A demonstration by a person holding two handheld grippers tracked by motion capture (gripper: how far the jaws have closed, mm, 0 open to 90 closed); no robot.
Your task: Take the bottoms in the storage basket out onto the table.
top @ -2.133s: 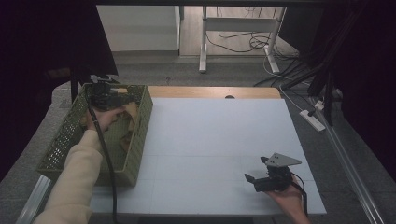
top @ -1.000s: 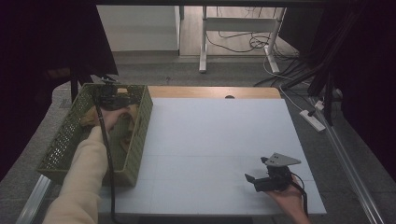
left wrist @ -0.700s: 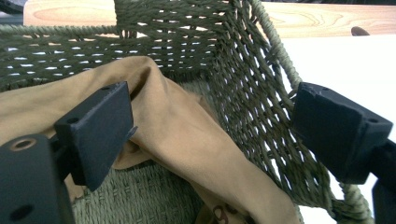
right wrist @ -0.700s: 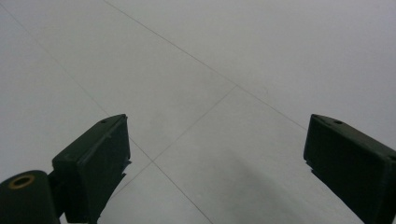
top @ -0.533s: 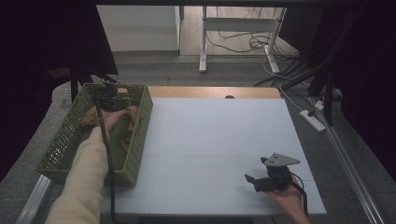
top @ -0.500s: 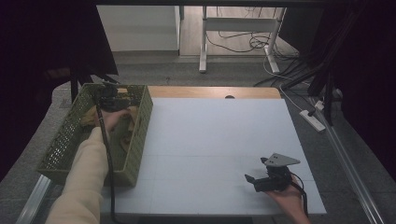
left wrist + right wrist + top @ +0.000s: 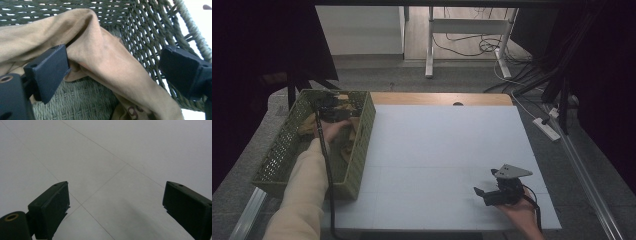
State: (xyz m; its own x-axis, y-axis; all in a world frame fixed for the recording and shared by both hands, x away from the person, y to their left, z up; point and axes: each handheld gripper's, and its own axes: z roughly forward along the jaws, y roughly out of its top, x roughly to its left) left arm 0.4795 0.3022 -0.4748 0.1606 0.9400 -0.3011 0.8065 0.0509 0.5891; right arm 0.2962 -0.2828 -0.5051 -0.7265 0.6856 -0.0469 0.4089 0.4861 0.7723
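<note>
Tan cloth [image 7: 105,57], in green woven basket [image 7: 362,135].
Left hand-held gripper [image 7: 113,72]: jaws just opened wide, cloth loose between. Right hand-held gripper [image 7: 116,205]: wide, nothing held, over desk [image 7: 447,145].

Tan cloth [image 7: 107,57] cut off at left and bottom edges of left gripper view; dark print near bottom edge unreadable. Basket [image 7: 362,150] floor partly hidden under cloth.

1 green woven basket [image 7: 360,150], sitting on the left edge of the tabletop [image 7: 447,150]. 1 tan cloth [image 7: 105,57] inside the basket, bunched up; can't tell if more pieces lie under it. 2 tongs: left tongs [image 7: 328,106] inside the basket, right tongs [image 7: 492,192] well right of the basket on the tabletop. 2 hands, one per tongs. 1 tabletop.
</note>
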